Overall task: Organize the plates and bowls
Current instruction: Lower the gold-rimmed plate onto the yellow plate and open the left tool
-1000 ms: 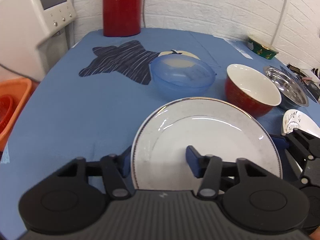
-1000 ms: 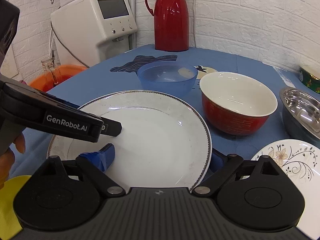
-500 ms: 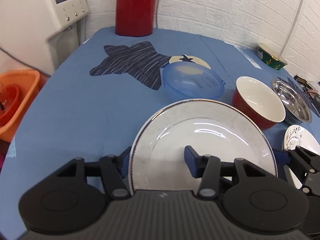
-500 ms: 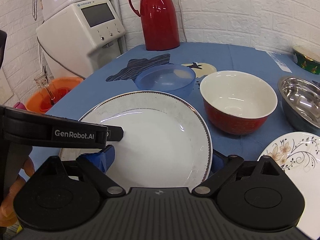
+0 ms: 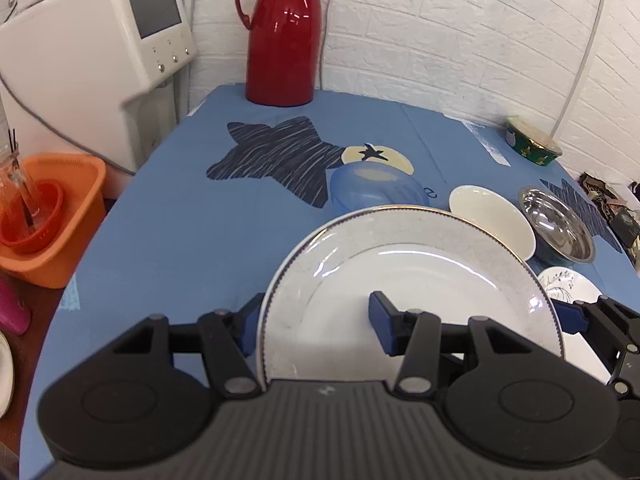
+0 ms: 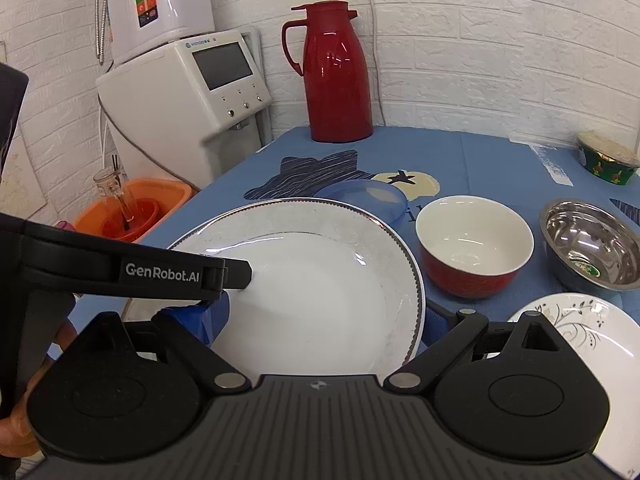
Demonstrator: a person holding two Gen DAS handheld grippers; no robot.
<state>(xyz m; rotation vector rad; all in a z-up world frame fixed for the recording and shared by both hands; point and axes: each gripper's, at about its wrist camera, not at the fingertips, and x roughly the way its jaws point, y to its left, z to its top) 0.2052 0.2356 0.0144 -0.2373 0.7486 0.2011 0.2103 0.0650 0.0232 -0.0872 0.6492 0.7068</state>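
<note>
Both claws are gripping the same large white plate (image 5: 420,280), which is sitting lifted above the blue counter (image 5: 180,220) and tilted up toward the cameras. The left claw (image 5: 316,320) is clamping the plate's left rim — one blue pad under the edge, the other pressing on the inner face. The right claw (image 6: 324,324) is pinching the opposite rim the same way, with its left pad on the plate's face and its right pad behind the edge. Behind the plate, a translucent blue bowl (image 6: 364,200) is resting on the counter, partly hidden by the plate's far rim. A red bowl with a white inside (image 6: 472,244) is standing just to the right of it, and a steel bowl (image 6: 588,240) is sitting further right. A small floral plate (image 6: 580,340) is lying near the right claw. A red thermos (image 5: 284,36) is standing at the far edge, by the white brick wall.
</note>
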